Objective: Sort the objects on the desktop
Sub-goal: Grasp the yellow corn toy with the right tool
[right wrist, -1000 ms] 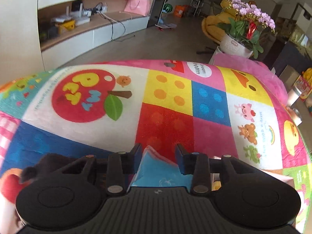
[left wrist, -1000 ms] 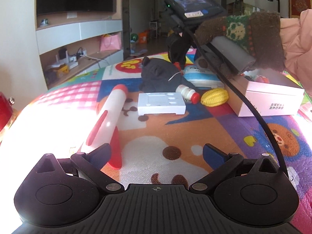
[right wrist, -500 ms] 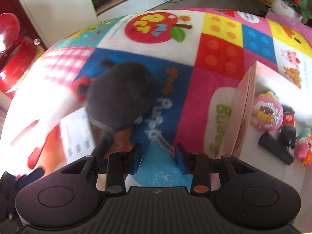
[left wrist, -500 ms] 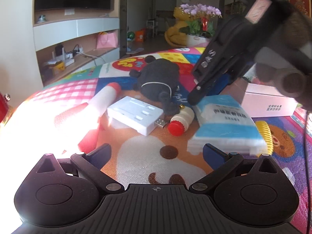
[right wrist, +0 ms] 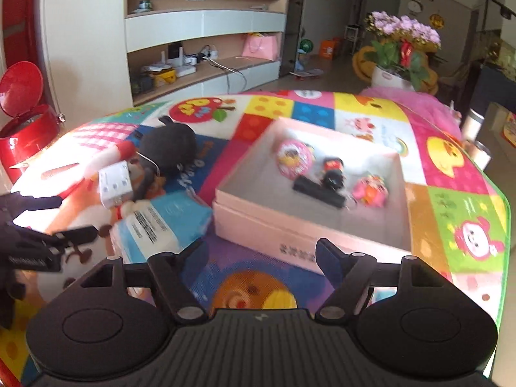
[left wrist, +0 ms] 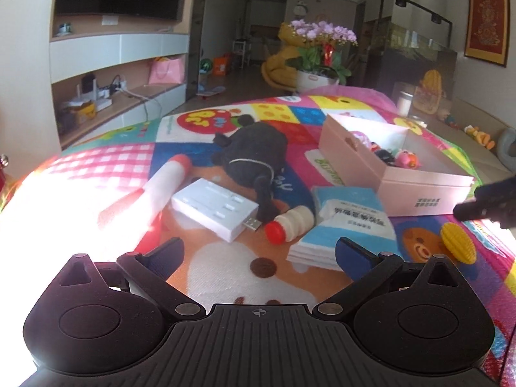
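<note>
My right gripper (right wrist: 259, 259), which pinched the tissue pack (left wrist: 346, 222) 1 second ago, is opening with nothing between its jaws. The pack now lies on the mat (left wrist: 225, 258) beside the bottle (left wrist: 290, 224). My view has swung toward the pink box (right wrist: 309, 225).

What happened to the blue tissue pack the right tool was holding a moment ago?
The right tool carried the tissue pack over from beside the pink box and let it go; it now lies on the mat next to the little bottle. The jaws are opening, with nothing between them. The left tool stayed open and empty.
</note>
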Motion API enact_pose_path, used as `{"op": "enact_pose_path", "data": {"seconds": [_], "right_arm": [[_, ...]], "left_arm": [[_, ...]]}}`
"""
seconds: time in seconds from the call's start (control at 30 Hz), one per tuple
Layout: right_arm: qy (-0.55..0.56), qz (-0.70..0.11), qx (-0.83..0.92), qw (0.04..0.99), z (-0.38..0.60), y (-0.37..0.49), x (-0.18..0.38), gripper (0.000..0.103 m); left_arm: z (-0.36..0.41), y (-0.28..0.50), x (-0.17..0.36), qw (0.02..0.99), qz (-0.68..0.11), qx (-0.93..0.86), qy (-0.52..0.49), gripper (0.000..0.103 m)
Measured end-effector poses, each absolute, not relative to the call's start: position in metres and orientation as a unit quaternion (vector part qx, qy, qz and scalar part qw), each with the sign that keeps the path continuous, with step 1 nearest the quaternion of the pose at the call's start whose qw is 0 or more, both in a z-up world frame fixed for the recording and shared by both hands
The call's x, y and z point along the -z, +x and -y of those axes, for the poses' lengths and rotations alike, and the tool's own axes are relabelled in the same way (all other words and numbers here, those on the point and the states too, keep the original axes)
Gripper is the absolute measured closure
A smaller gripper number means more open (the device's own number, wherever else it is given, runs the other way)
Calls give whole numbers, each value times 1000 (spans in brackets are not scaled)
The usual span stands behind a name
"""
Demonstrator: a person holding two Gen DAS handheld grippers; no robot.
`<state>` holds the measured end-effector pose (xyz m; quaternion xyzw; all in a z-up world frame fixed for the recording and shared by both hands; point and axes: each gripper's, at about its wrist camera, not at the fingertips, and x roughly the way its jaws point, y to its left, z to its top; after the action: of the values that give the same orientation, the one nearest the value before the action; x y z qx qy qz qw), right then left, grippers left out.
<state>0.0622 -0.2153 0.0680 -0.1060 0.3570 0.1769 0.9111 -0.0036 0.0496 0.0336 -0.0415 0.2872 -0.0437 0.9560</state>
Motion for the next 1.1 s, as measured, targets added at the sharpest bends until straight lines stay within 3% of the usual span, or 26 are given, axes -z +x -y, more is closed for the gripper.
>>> {"op": "enact_pose_path", "data": {"seconds": [0.43, 0.5, 0.6, 0.63, 0.9, 1.1], "right_arm": [[-132, -368, -74, 917, 265, 28, -18, 31], [-99, -371, -80, 920, 274, 34, -17, 39], [-73, -386, -82, 916, 277, 50, -12, 60], [-63, -397, -84, 912, 277, 56, -9, 74], [-122, -371, -240, 889, 223, 43, -25, 74], [-193, -383, -237, 872, 210, 42, -12, 72]], "left_arm": [[12, -8, -36, 944, -304, 128, 7, 0], [15, -7, -33, 942, -308, 132, 9, 0], [16, -6, -32, 941, -313, 128, 11, 0], [15, -7, -32, 941, -313, 127, 11, 0], [8, -3, -27, 939, -326, 112, 5, 0], [10, -4, -26, 938, -327, 117, 8, 0]]}}
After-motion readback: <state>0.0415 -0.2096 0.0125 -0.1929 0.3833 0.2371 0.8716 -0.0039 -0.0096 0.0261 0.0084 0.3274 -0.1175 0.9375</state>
